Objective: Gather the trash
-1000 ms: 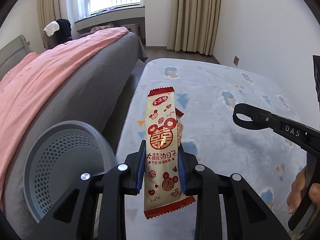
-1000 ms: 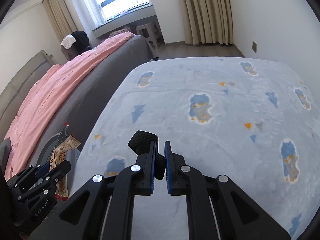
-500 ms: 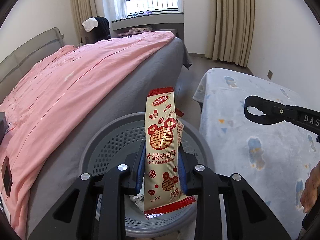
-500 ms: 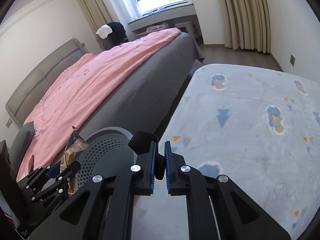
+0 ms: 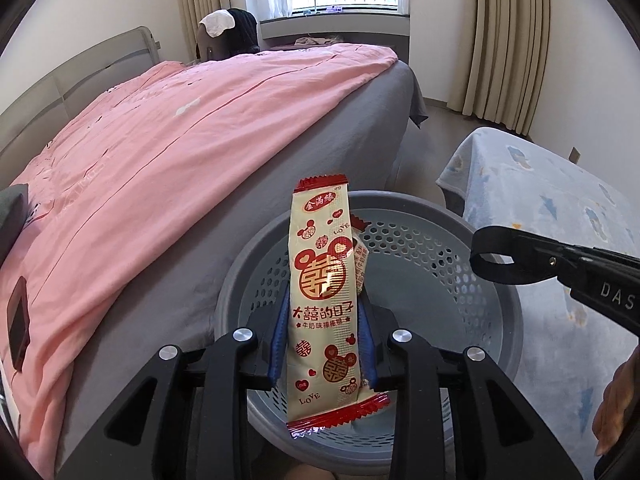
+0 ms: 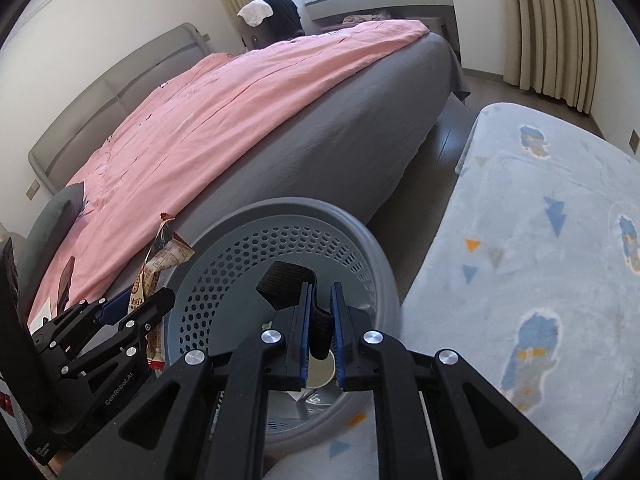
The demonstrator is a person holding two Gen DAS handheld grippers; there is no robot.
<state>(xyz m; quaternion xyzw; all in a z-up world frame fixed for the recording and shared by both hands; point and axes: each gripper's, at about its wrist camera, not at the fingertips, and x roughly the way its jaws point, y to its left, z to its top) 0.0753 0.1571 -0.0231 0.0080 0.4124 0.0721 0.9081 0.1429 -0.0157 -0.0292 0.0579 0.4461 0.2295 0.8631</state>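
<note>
**Wrapper and strap held over the basket**

Left gripper [image 5: 324, 344]: blue pads pinch a long, flat snack wrapper [image 5: 322, 276] by its two side edges. Wrapper stands upright, cream-coloured glossy film with red serrated seals top and bottom, red cartoon heads, hearts and "LOVE" print. A second, crumpled wrapper of the same kind shows just behind its right edge. Both hang above the open mouth of the basket [image 5: 404, 240].

Right gripper [image 6: 320, 340]: jaws opening, a narrow gap each side, with a black woven strap [image 6: 286, 280] between the pads; its free end curls into a loop above the fingertips. Also over the basket.

Basket: round, grey-blue plastic, smooth thick rim, walls perforated with rows of small holes. Some pale items lie at the bottom; cannot identify them.

Surroundings: bed with pink, lightly creased cover [image 5: 160, 152] over grey sheet on the left; pale blue fleecy blanket [image 6: 540, 260] with small printed shapes on the right.
</note>
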